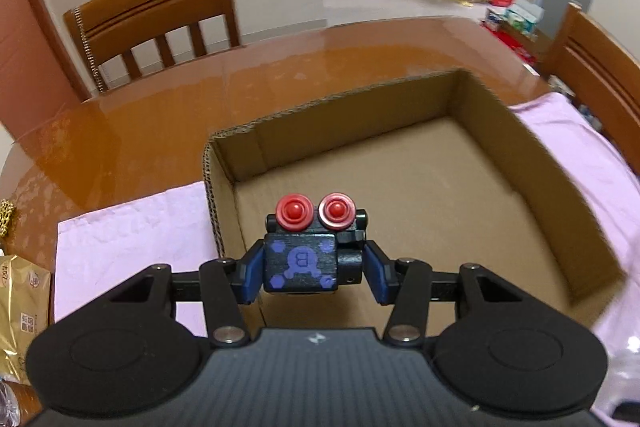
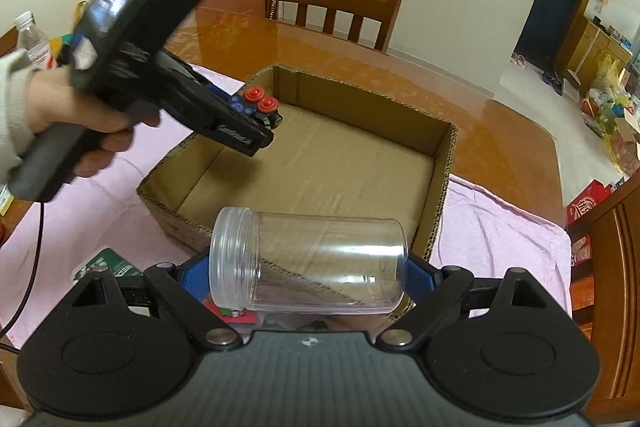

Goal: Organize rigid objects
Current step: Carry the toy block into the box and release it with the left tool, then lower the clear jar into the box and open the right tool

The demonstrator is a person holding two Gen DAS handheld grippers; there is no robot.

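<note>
My left gripper point(image 1: 312, 269) is shut on a black toy block point(image 1: 300, 263) with purple marks and two red round knobs, held above the near left corner of an open cardboard box point(image 1: 532, 147). The right wrist view shows that gripper point(image 2: 256, 125) with the toy point(image 2: 260, 109) over the box's point(image 2: 444, 163) far left side. My right gripper point(image 2: 308, 275) is shut on a clear plastic jar point(image 2: 308, 261), lying sideways with its open mouth to the left, just above the box's near wall. The box interior is empty.
The box sits on a pink cloth point(image 1: 132, 231) on a glossy wooden table point(image 1: 160, 115). Wooden chairs point(image 1: 156, 23) stand at the far side and right. Gold packets point(image 1: 20, 307) lie at the left. A water bottle point(image 2: 34, 39) and a green pack point(image 2: 108, 263) are near.
</note>
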